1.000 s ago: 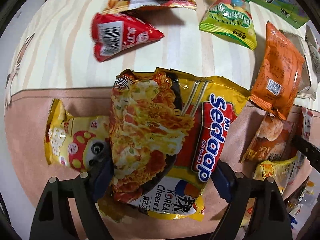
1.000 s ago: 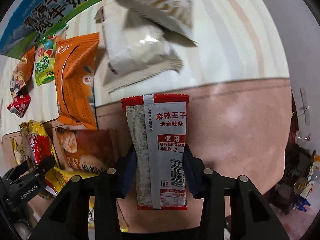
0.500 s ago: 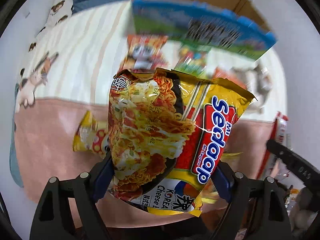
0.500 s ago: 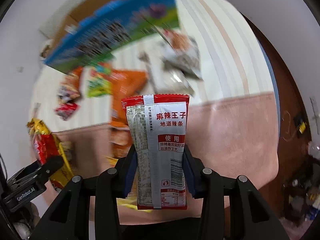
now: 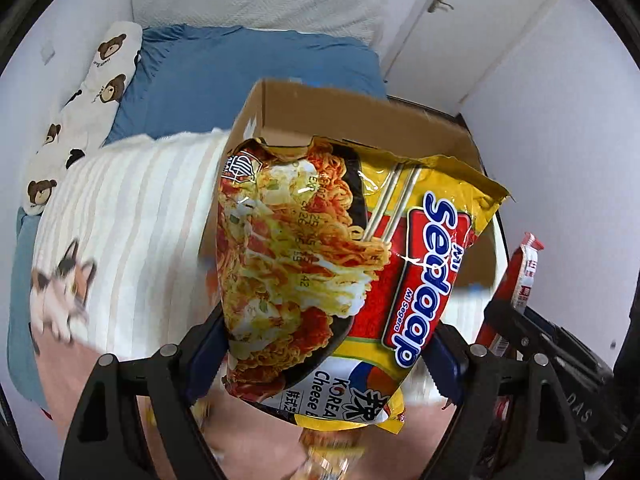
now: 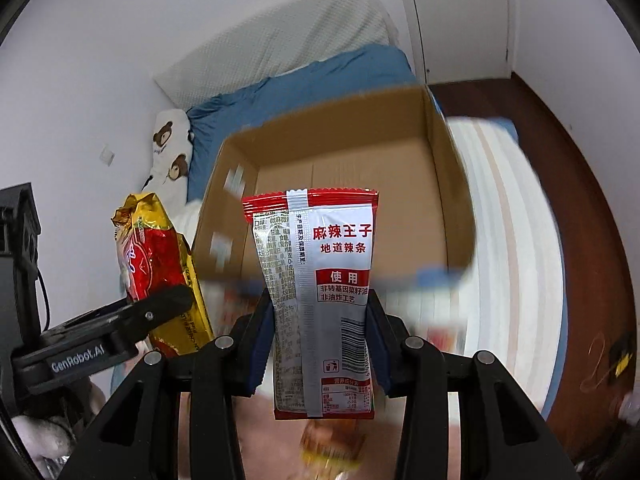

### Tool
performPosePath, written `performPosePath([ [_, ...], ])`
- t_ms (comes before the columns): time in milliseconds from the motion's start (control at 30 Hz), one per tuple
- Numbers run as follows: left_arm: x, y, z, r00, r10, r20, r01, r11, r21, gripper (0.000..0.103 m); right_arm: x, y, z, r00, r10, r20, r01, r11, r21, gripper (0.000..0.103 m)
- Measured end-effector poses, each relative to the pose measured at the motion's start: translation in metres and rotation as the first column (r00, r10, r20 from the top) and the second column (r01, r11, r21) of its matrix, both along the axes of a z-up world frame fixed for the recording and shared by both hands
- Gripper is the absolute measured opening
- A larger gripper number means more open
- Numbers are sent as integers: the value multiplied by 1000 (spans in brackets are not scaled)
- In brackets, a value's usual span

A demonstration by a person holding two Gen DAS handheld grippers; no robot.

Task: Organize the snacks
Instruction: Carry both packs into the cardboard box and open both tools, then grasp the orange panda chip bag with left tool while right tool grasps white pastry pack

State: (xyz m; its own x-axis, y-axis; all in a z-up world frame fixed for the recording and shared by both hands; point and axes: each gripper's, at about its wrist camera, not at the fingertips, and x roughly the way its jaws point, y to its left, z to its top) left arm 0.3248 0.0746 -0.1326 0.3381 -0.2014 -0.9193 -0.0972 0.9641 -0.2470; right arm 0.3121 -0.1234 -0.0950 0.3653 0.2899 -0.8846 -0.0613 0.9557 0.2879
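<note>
Here the left gripper (image 5: 320, 356) has its jaws clamped on a noodle pack (image 5: 340, 272), a yellow-and-red bag held upright with its top edge in front of an open cardboard box (image 5: 360, 116). The right gripper (image 6: 318, 344) has its jaws closed on a spicy strip packet (image 6: 320, 296), red-topped with a white back panel and barcode, also upright and in front of the box (image 6: 344, 152). Both packs are up in the air, near the box's front side, neither inside it. The box sits on a bed with a striped blanket (image 5: 132, 216); its inside looks bare cardboard where visible. Behind it lie a blue sheet (image 5: 240, 68) and a bear-print pillow (image 5: 80, 108). In the right wrist view the left gripper (image 6: 168, 300) and its noodle pack (image 6: 156, 268) show at the left; in the left wrist view the packet (image 5: 524, 276) shows at the right edge. Blurred snacks lie below both grippers, too smeared to name
</note>
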Motion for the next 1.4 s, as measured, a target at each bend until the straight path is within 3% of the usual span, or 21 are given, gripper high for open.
performPosePath([
  [200,116,-8,-39,992,30,-126,-31,1000,-1,85,108,18,-39,997,26,-67,-28,999,-35,45],
  [367,176,-6,-93,971,39,-237,-48,998,-34,85,167,28,-86,989,38,-142,-51,995,-86,45],
  [533,208,-27,-121,954,2,-299,-9,1000,-24,85,201,33,-124,981,41,-188,-69,988,-140,45],
  [700,225,-42,-138,943,-30,-331,25,999,-20,85,219,35,-150,974,49,-223,-80,988,-131,45],
  [767,233,-43,-146,938,-48,-343,45,999,-18,86,225,36,-159,969,52,-243,-82,990,-116,52],
  [833,237,-44,-148,941,-51,-336,53,999,-3,87,231,35,-164,967,48,-252,-81,989,-123,86],
  [867,240,-45,-148,942,-52,-330,59,998,11,89,232,34,-168,965,50,-258,-84,989,-124,91],
  [933,244,-47,-147,946,-62,-318,68,998,9,99,234,32,-173,961,50,-272,-90,987,-136,93],
  [1133,242,-49,-134,956,-78,-282,84,996,10,99,234,25,-175,959,31,-280,-75,986,-147,96],
  [1233,233,-51,-119,966,-78,-247,88,996,29,99,224,21,-164,966,28,-257,-72,984,-163,96],
  [1400,208,-43,-77,990,-83,-117,90,994,59,99,193,21,-121,981,24,-194,-57,985,-164,98],
])
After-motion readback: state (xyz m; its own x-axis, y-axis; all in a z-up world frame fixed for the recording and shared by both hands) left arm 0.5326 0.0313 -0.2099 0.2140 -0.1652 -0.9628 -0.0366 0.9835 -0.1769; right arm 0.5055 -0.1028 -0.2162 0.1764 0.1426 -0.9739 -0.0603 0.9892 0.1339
